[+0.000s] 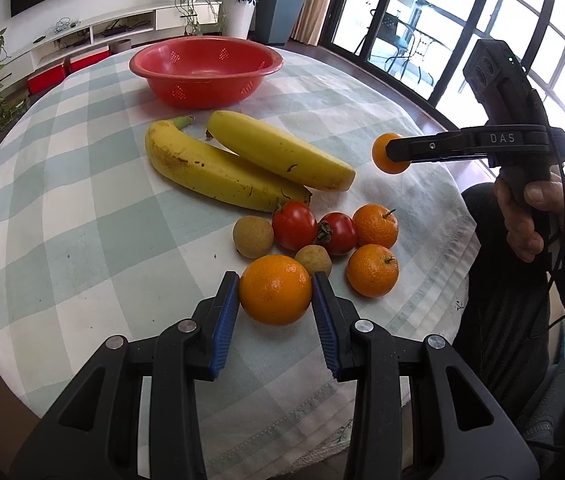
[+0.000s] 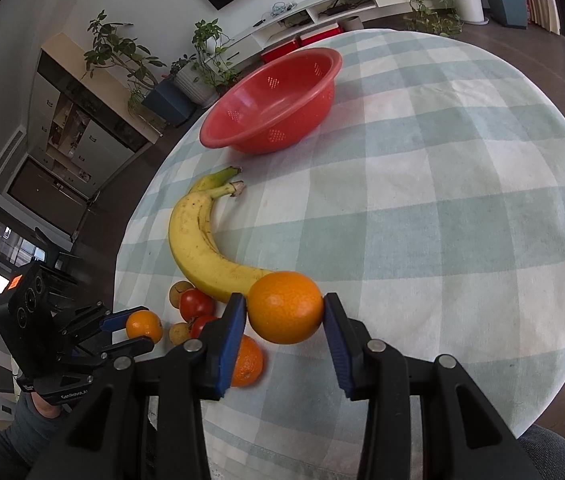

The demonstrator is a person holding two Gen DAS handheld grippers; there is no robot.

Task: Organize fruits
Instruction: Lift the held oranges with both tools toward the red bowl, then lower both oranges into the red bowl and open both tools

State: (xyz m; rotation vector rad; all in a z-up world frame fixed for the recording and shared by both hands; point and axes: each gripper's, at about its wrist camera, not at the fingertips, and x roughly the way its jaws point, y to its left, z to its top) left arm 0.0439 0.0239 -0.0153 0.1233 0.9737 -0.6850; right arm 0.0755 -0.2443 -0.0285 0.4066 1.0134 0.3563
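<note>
Red basket (image 1: 206,68): perforated plastic bowl at the far side of the table, upright, nothing inside.
Checked tablecloth (image 1: 82,184): pale green and white, under all the loose fruit.
Left gripper (image 1: 275,292): blue pads pressed on both sides of an orange (image 1: 275,290), at the near edge of the fruit cluster.
Right gripper (image 2: 285,312): narrow, clamped on a second orange (image 2: 285,307), held clear above the cloth.
Bananas (image 1: 250,156): two, side by side and touching, between basket and small fruit.
Tomatoes (image 1: 294,225): two red ones, next to each other, just below the bananas.
Mandarins (image 1: 375,226): two with stems, right of the tomatoes.
Small tan fruits (image 1: 253,237): two, one left of the tomatoes, one behind the left gripper's orange.
Fruit in basket: none.
</note>
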